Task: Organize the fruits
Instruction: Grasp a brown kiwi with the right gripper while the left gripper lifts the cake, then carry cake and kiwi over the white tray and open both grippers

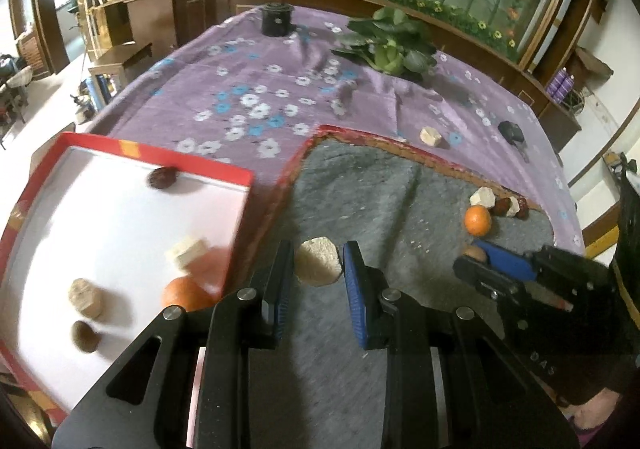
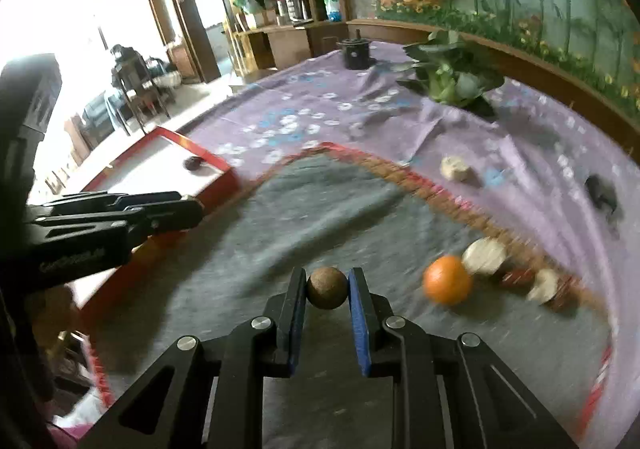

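My left gripper is shut on a pale round fruit piece above the grey mat, beside the red-rimmed white tray. The tray holds an orange, a pale chunk, a tan piece, a brown ball and a dark date. My right gripper is shut on a small brown ball over the mat; it also shows in the left wrist view. An orange, pale chunks and dates lie at the mat's right edge.
A purple flowered cloth covers the table. On it lie a leafy green vegetable, a black cup, a stray pale chunk and a small black object. Wooden cabinets stand behind the table.
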